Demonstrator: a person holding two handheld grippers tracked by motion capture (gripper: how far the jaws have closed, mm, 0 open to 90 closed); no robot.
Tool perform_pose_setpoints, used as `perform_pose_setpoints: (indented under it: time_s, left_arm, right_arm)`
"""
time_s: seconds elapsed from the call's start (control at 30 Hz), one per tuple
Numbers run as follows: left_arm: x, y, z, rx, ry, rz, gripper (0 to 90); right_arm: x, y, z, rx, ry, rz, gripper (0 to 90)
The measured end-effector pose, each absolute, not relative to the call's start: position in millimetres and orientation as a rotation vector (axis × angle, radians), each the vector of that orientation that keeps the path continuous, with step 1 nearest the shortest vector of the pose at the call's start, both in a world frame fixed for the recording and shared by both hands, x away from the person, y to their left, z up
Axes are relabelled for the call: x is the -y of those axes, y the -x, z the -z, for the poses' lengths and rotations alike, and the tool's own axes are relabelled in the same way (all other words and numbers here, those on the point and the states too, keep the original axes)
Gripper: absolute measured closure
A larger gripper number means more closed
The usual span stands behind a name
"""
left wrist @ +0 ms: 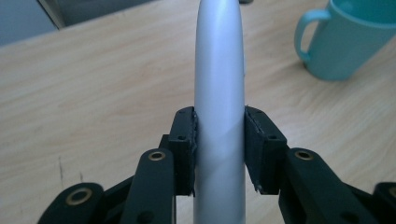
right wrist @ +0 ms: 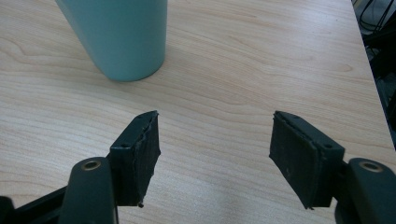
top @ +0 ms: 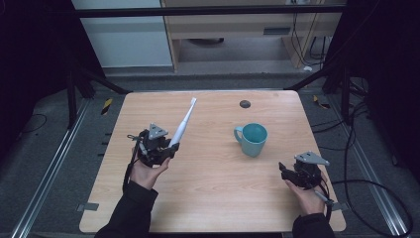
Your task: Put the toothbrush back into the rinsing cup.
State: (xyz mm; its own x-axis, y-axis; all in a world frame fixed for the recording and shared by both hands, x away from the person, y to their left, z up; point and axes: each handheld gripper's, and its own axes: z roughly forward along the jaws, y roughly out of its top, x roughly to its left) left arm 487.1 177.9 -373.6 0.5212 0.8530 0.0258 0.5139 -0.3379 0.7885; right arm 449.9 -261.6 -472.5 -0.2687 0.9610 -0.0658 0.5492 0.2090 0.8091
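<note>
Because the left gripper (top: 171, 147) has its two black jaws clamped on the thick lower body of the white and silver electric toothbrush (top: 181, 125), the brush is carried clear of the light wooden table (top: 213, 198), slanting up and away from the person with its small bristle head at the far end. In the left gripper view the pads (left wrist: 184, 149) press flat against both flanks of the smooth barrel (left wrist: 219, 102), low on the handle, which looks like a sensible hold: the heavy end is pinned, and the slim neck is left free to lead wherever the brush goes.

Nearer the person's side, at the right front of the table, the right gripper (top: 283, 171) hovers low with its jaws wide apart and nothing between them. The right gripper view shows bare wood grain in the gap, so it seems to be waiting rather than working, perhaps ready to steady something.

Farther out, right of centre, stands the teal ceramic mug (top: 252, 139), upright, its handle turned toward the left gripper's side and its mouth open upward. It sits apart from both grippers, though closer to the open one, whose camera looks up at its lower wall (right wrist: 126, 42). My reading is that the mug is the likely home for the toothbrush, stood handle-down inside.

Beyond the mug, near the far edge, a small dark round spot (top: 244, 103) marks the tabletop.
</note>
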Motion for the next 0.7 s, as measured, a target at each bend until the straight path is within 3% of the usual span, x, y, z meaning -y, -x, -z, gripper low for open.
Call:
perform_pose_setpoints:
  time_s: [0.7]
  left_arm:
    - [-129.0,-531.7,360.2,-1.117,-1.788,-0.674,66.0]
  right_arm:
    - [263.0,-451.0,473.8,-1.914,-1.411,-0.930,30.1]
